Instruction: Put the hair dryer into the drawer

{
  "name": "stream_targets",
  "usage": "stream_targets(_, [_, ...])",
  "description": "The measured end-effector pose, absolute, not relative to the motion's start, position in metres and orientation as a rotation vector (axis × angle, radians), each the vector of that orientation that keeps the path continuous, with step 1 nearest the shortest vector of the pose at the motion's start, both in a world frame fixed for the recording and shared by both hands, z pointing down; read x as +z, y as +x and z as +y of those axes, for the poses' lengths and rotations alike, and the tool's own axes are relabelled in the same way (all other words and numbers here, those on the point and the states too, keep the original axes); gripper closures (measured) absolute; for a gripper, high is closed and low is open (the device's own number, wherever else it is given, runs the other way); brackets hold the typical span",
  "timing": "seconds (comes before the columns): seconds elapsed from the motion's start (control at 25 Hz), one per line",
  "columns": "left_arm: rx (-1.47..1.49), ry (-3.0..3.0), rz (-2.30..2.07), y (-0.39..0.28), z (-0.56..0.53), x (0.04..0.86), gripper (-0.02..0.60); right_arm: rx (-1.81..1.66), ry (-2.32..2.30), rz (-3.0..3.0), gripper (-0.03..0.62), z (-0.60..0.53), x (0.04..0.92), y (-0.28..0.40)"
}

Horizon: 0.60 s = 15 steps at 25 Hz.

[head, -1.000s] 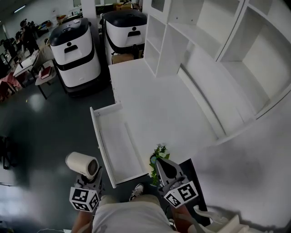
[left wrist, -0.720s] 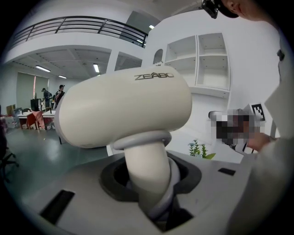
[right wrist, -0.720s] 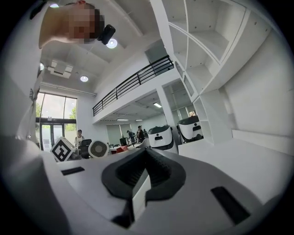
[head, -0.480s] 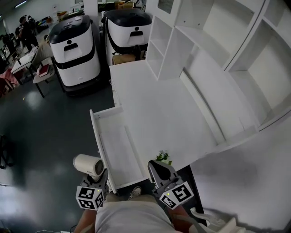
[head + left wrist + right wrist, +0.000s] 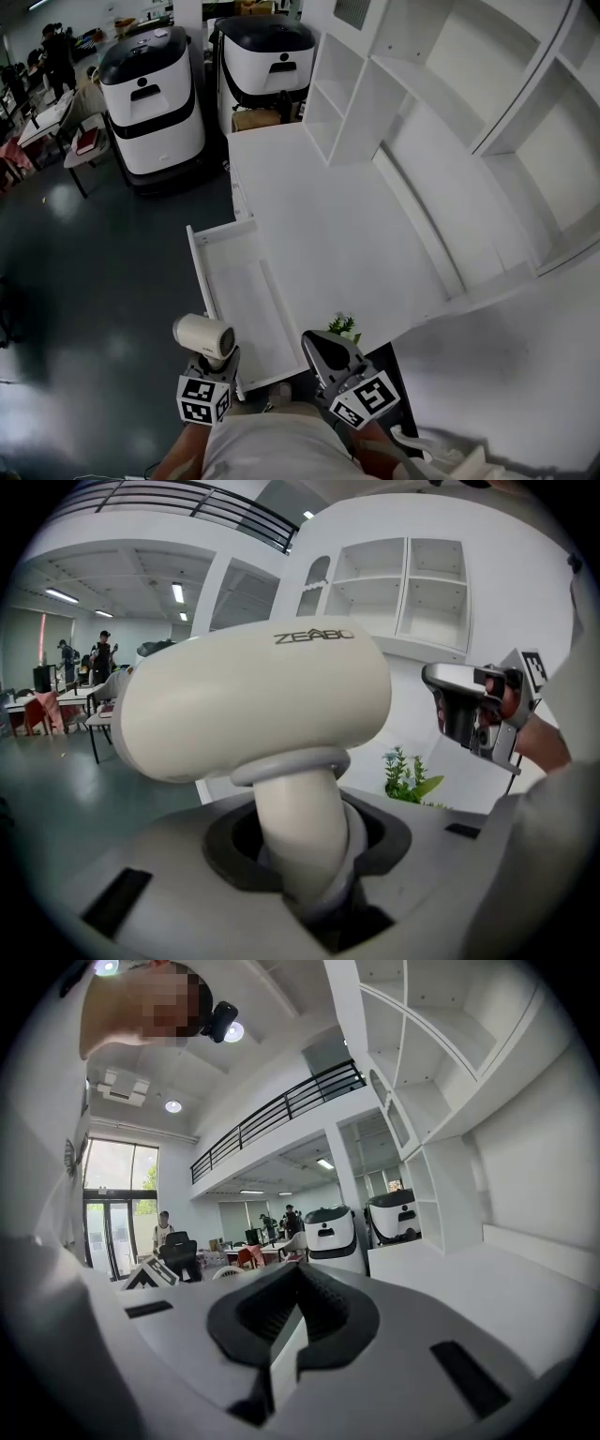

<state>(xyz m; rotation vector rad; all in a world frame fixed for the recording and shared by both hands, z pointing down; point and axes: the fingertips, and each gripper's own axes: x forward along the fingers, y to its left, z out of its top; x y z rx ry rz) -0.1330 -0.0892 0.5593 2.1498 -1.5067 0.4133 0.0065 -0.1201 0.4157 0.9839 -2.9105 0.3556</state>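
The cream hair dryer (image 5: 202, 336) stands upright in my left gripper (image 5: 218, 363), whose jaws are shut on its handle (image 5: 298, 825). Its barrel (image 5: 253, 700) fills the left gripper view. It hangs over the dark floor, just left of the near end of the open white drawer (image 5: 242, 302), which juts from the white desk (image 5: 319, 225). My right gripper (image 5: 325, 349) is shut with nothing in it and hovers by the desk's near corner. In the right gripper view its jaws (image 5: 284, 1340) are closed, pointing along the desktop (image 5: 487, 1279).
A small potted plant (image 5: 343, 325) stands at the desk's near edge, close to the right gripper. White shelving (image 5: 422, 103) rises behind the desk. Two white and black machines (image 5: 155, 89) stand on the floor beyond. People and tables (image 5: 47, 84) are at the far left.
My left gripper has carried the hair dryer right and lower, closer to the drawer's near corner. The right gripper has shifted slightly left along the desk's near edge.
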Motion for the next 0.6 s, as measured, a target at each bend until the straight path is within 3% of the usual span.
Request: stream_targets(0.6, [0.53, 2.163, -1.399, -0.075, -0.117, 0.619, 0.439, 0.376, 1.072, -2.814, 0.585, -0.086, 0.432, 0.048])
